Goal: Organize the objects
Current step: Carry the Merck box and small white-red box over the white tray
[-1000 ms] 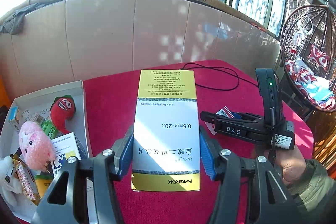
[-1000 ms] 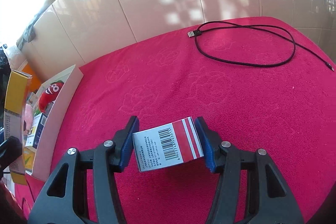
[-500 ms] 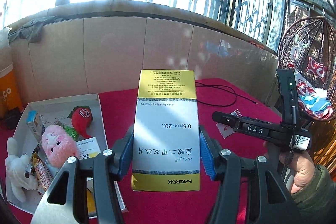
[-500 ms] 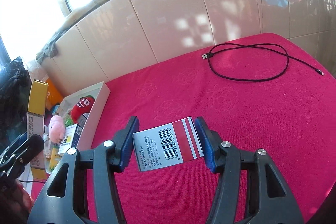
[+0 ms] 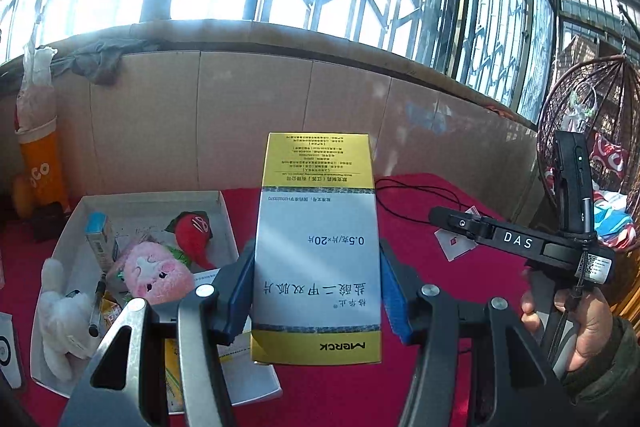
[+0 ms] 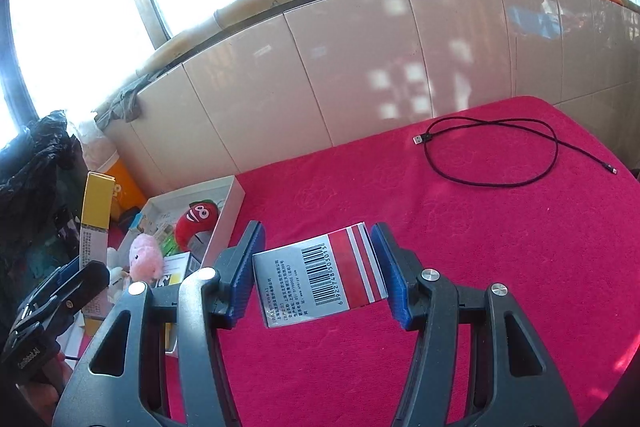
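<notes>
The left gripper (image 5: 316,291) has its two blue pads pressed on the long sides of a tall white and yellow Merck medicine box (image 5: 316,247), so the jaws stand about half spread and pinch it. The box is held in the air, above the red tablecloth (image 5: 420,387) and just to the right of the white cardboard tray (image 5: 226,211). The right gripper (image 6: 316,267) pinches a smaller silver and red box with a barcode (image 6: 322,277) between its pads, also above the cloth, beside the near right wall of the tray.

The tray lies at the left edge of the tabletop. Inside it are a pink plush toy (image 5: 154,275), a red plush chili (image 5: 194,233), a white plush animal (image 5: 64,311) and a small blue and white carton (image 5: 100,241). A black USB cable (image 6: 492,155) lies in a loop near the far right corner of the tabletop.

Compared with one second ago, both grips are unchanged, but both grippers were lifted. The tray now shows more fully and further from the left gripper's camera, and much more of the window is visible. In the right wrist view the tray has come closer to the middle.
</notes>
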`<state>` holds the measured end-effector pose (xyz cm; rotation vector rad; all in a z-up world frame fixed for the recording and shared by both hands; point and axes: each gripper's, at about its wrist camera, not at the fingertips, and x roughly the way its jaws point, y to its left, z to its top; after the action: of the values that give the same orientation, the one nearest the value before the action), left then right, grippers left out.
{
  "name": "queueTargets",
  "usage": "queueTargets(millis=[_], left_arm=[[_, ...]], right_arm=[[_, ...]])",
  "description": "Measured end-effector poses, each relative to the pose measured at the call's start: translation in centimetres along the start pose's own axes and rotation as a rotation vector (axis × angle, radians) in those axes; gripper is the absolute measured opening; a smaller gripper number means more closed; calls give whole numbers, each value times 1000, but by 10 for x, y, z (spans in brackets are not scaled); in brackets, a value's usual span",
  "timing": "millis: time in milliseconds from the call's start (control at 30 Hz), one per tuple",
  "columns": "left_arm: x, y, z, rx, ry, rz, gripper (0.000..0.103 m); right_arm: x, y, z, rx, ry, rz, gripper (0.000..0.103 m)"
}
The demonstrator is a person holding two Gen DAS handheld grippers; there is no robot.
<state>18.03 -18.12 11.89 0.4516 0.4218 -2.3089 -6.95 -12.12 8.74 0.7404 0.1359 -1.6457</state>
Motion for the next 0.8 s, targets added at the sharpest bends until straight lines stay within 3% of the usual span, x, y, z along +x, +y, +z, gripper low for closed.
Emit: queueTargets(millis=[333,800], left_arm=[[-17,30,2,-54,-35,42,56],[-48,99,-3,-160,-89,169,56]], right_arm=[[3,23,5,-44,10,9,55],[17,80,8,-151,27,58,55]])
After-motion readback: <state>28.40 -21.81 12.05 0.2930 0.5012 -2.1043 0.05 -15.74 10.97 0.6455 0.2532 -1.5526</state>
